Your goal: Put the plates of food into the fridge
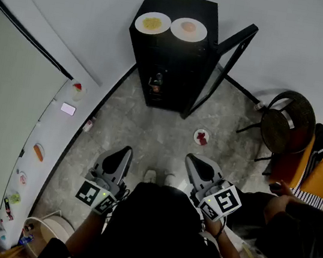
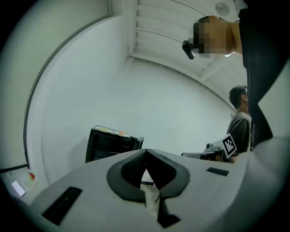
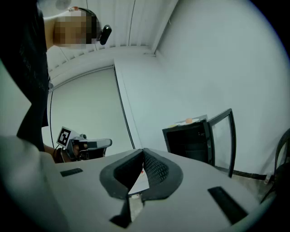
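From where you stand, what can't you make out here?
Head view: the fridge inside is too dark; the small thing on its shelf can't be named.
Head view, too small to name: the yellow food plate, the pinkish food plate, the red thing on the floor plate.

left plate [image 1: 152, 23] and right plate [image 1: 189, 29] side by side on top of fridge [image 1: 174, 66]; fridge door [image 1: 226, 66] standing open at right; third plate [image 1: 201, 138] on floor [image 1: 148, 135] before fridge; stool [image 1: 286, 122] further right
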